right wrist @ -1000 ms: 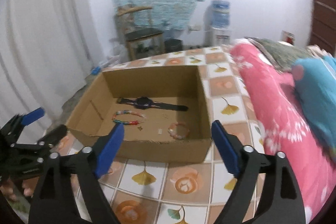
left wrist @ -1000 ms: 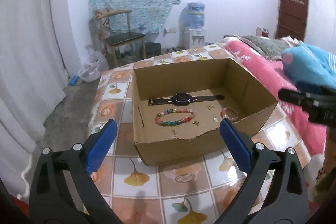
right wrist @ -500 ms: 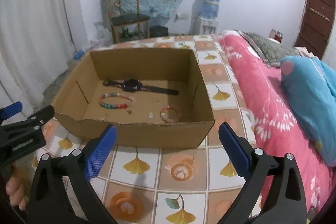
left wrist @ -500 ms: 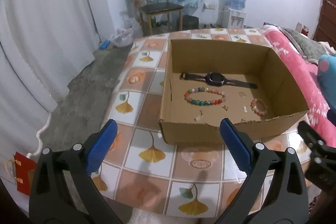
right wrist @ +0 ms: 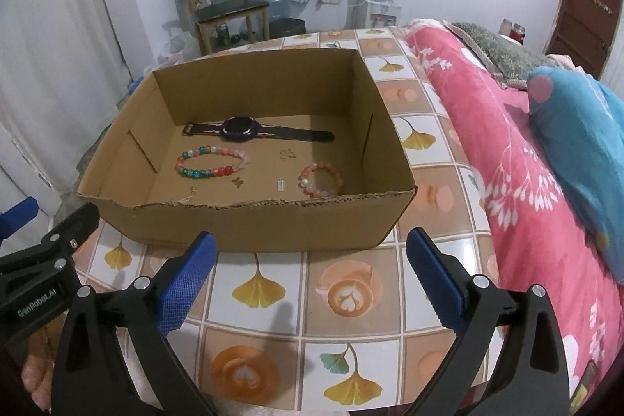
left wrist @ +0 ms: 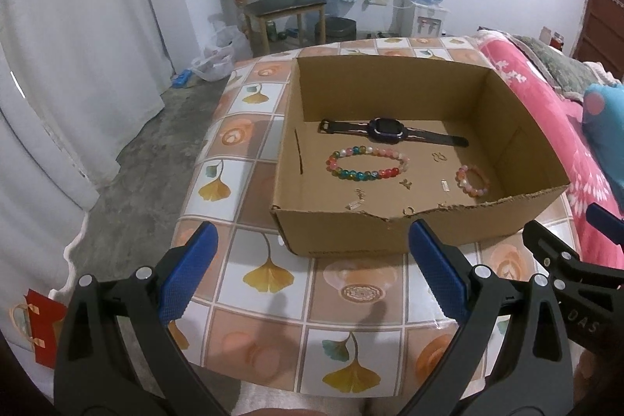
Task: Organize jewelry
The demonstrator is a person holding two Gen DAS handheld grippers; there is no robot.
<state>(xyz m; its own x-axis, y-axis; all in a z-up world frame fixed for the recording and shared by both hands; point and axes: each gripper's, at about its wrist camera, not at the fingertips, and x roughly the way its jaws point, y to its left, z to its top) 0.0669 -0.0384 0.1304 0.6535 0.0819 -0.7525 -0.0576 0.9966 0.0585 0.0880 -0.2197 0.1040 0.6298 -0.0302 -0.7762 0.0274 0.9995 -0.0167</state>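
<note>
An open cardboard box (left wrist: 390,236) (right wrist: 273,225) stands on the tiled table. Inside lie a dark watch (left wrist: 386,129) (right wrist: 241,127), a multicoloured bead bracelet (left wrist: 366,164) (right wrist: 210,162), a small pink bead bracelet (left wrist: 472,180) (right wrist: 321,179) and several tiny earrings and charms (left wrist: 440,155) (right wrist: 288,153). My left gripper (left wrist: 312,269) hangs open in front of the box's near wall, nothing between its blue pads. My right gripper (right wrist: 312,271) is likewise open and empty, just short of the same wall. Each gripper shows at the edge of the other's view.
The table (left wrist: 269,271) carries a ginkgo-leaf and coffee-cup tile pattern and drops off to bare floor (left wrist: 156,158) on the left. A pink floral bedcover (right wrist: 507,158) with a blue pillow (right wrist: 577,127) borders the right. A chair (left wrist: 273,6) and water dispenser (left wrist: 427,2) stand by the far wall.
Both views have tilted downward and now show more of the near table. The left view has swung left toward the floor side. The right gripper's jaws widened a little early on.
</note>
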